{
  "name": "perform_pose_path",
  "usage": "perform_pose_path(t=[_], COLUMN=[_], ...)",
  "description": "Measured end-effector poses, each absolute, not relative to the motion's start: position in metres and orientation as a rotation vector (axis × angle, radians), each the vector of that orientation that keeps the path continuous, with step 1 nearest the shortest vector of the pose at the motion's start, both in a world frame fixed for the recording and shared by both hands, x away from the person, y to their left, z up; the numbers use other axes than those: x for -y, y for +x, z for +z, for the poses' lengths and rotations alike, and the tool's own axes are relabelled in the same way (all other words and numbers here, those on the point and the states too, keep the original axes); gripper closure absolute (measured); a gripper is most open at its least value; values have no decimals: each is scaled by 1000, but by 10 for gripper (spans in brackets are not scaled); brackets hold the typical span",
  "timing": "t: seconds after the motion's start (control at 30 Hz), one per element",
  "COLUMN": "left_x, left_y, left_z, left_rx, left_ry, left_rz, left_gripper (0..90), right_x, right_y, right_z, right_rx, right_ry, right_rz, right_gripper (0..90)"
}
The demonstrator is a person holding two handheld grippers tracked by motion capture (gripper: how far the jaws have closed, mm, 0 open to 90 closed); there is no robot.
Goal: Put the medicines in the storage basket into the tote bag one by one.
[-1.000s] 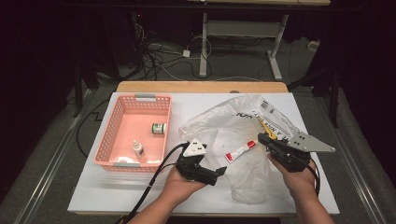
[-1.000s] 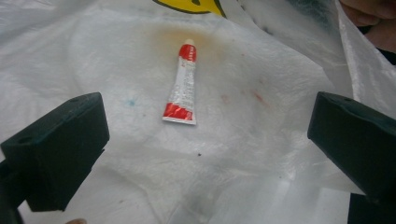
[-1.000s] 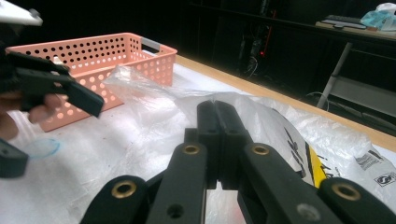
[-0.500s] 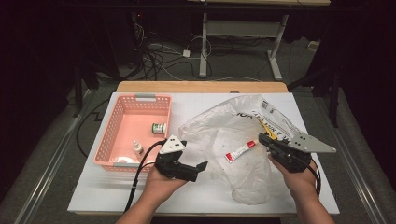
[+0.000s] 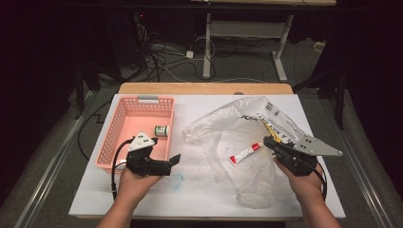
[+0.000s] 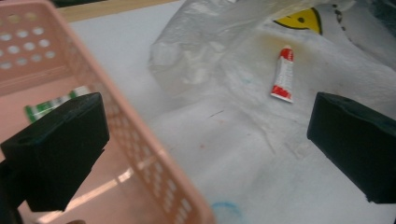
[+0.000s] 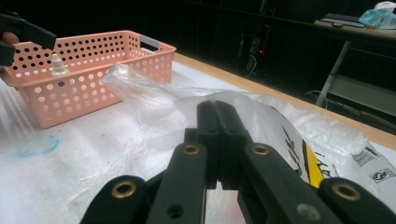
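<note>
Two grippers are on my screens. My left gripper [image 5: 175, 160] hangs at the near right corner of the pink basket [image 5: 124, 124], jaws spread wide with nothing between them; its own camera shows one black jaw over the basket floor and the other out over the white table cover [image 5: 204, 190], with the basket's perforated wall running between them. My right gripper [image 5: 272, 141] sits at the right side of the table, jaws pressed together (in its own camera the two pads meet flat), and they are closed on the crumpled clear plastic bag [image 5: 228, 130], as far as I can tell pinching a fold of its film.

The bag sprawls across the middle and right of the table, with black lettering and a yellow mark on its far side. A small red and white tube [image 5: 244, 154] lies on the bag, roughly midway between my two grippers and touching neither; the left gripper view has it ahead of the jaws, cap pointing away.

Inside the basket I see a small green and white jar [image 5: 161, 130] toward the right wall, and the right gripper view shows a little white dropper bottle [image 7: 56, 64] standing behind the perforated front wall.
</note>
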State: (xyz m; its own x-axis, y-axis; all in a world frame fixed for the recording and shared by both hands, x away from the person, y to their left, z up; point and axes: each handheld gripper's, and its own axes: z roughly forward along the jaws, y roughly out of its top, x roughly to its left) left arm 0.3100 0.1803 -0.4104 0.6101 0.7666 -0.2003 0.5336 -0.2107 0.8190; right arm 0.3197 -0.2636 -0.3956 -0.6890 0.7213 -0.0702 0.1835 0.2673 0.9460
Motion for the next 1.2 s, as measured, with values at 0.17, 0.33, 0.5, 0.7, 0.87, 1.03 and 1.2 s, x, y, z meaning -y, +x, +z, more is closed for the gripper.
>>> perform_pose_path(t=[0.17,0.33,0.5,0.7,0.87,1.03,1.2], left_x=[-201,-217,-229,-226,-219,-214,-219], left_y=[313,316,317,317,332,360,390], left_z=[-411,-413,-415,-409,-396,-388,-388], left_rx=[-1108,-1163,-1201,-1166,-1167,-1196,-1243], left_ry=[1867,1849,1815,1810,1824,1851,1854], left_rz=[350,376,384,393,400,372,337], left_gripper=[0,0,24,176,339,493,710], right_x=[262,263,263,262,261,261,262], right_y=[320,320,320,320,320,320,319], right_z=[-396,-397,-397,-398,-398,-397,-397], right_rx=[-2051,-2053,-2055,-2063,-2063,-2062,-2058], right_ry=[816,818,815,816,818,814,821], right_rz=[1425,1425,1428,1424,1422,1422,1421], right_gripper=[900,900,900,900,900,900,900])
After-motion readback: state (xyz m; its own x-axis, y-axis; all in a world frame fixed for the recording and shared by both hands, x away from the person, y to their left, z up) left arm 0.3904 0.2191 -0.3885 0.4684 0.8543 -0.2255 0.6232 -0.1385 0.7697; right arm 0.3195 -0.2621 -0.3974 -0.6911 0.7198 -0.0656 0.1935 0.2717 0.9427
